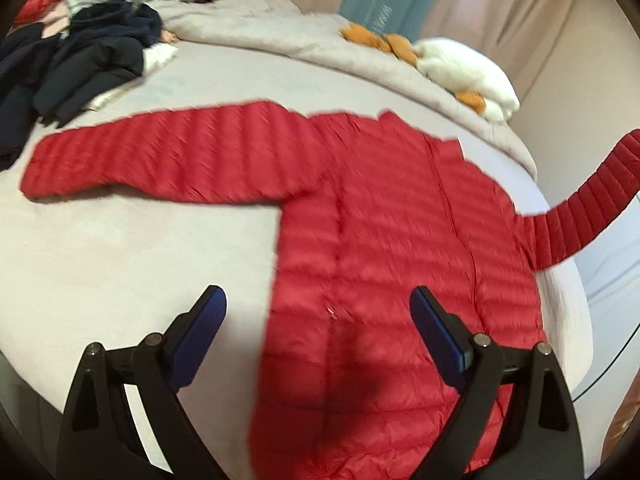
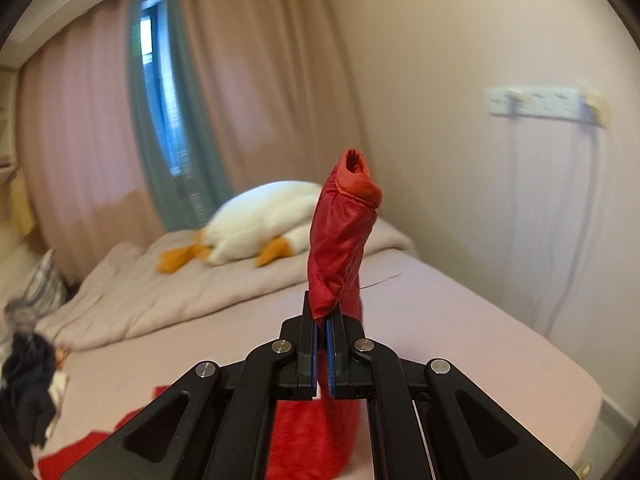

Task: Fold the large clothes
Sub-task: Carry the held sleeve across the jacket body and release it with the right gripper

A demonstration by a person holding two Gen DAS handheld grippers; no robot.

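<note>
A red quilted puffer jacket [image 1: 384, 240] lies spread flat on the bed [image 1: 120, 248]. Its left sleeve [image 1: 160, 156] stretches out flat to the left. Its right sleeve [image 1: 580, 208] is lifted off the bed at the right edge. My left gripper [image 1: 318, 300] is open and empty, hovering above the jacket's lower body. My right gripper [image 2: 323, 320] is shut on the right sleeve [image 2: 340, 240] near its cuff, which sticks up above the fingers; the rest of the sleeve hangs down below.
A pile of dark clothes [image 1: 76, 64] lies at the bed's far left. A crumpled beige blanket [image 1: 280, 28] and a white plush goose [image 1: 460, 64] lie at the head of the bed. A wall [image 2: 480, 160] with a power strip runs along the bed's right side.
</note>
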